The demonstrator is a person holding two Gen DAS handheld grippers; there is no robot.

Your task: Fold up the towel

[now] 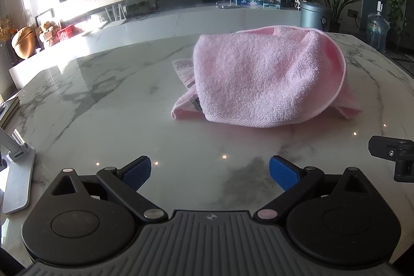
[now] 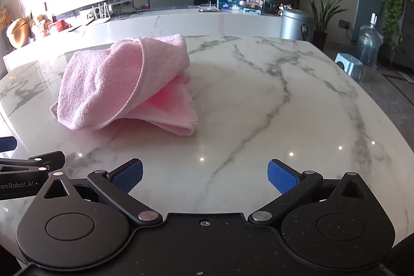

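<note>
Towel (image 1: 266, 79): loose heap, centre-right, on surface (image 1: 116, 100) | left tool (image 1: 209, 170), right tool (image 2: 204, 172): wide, empty, low in frame | judged staged for first grasp.

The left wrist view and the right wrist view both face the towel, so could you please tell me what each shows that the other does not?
Only the left wrist view shows a paper label by the towel and a silver stand.

Only the right wrist view shows a blue stool on the floor.

Both show the crumpled pink towel on the marble table, and each its own open gripper: left gripper, right gripper.
</note>
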